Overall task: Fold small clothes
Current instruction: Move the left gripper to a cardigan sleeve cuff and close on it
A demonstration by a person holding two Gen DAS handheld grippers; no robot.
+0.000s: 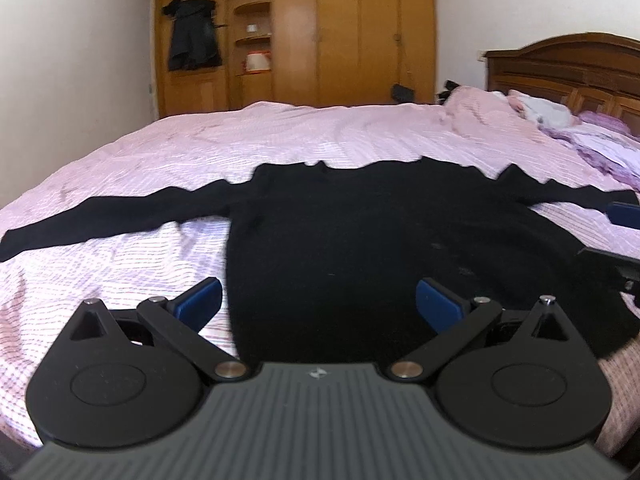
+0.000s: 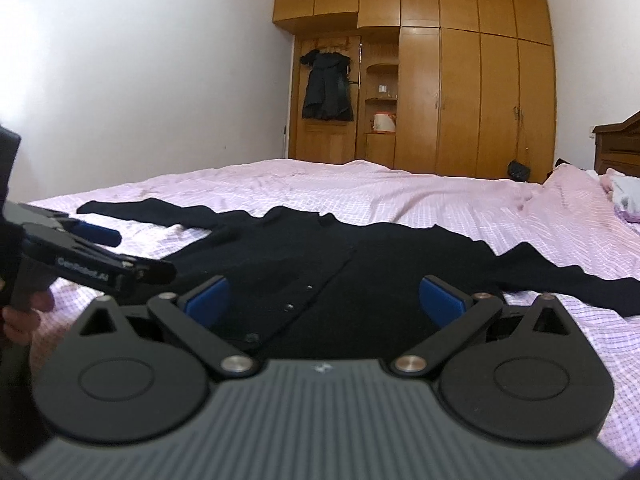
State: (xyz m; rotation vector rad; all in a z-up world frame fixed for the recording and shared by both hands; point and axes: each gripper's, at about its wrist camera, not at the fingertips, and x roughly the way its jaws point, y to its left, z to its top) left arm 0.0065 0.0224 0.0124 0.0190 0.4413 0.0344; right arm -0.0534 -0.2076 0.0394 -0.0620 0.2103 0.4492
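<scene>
A black buttoned cardigan (image 1: pixel 360 240) lies flat on the pink checked bedspread (image 1: pixel 168 148), both sleeves spread out to the sides. My left gripper (image 1: pixel 318 304) is open just above the garment's near hem, nothing between its blue pads (image 1: pixel 198 302). In the right wrist view the same cardigan (image 2: pixel 360 264) shows its button strip, and my right gripper (image 2: pixel 324 300) hovers open over its near edge. The left gripper (image 2: pixel 92 256) also appears there at the left, held by a hand (image 2: pixel 24 312). The right gripper's blue tip pokes in at the left wrist view's right edge.
A wooden wardrobe (image 2: pixel 460 80) with a dark coat (image 2: pixel 326 84) hung on it stands behind the bed. A wooden headboard (image 1: pixel 568 68), pillows and crumpled bedding (image 1: pixel 600 136) lie to the right. A white wall runs along the left.
</scene>
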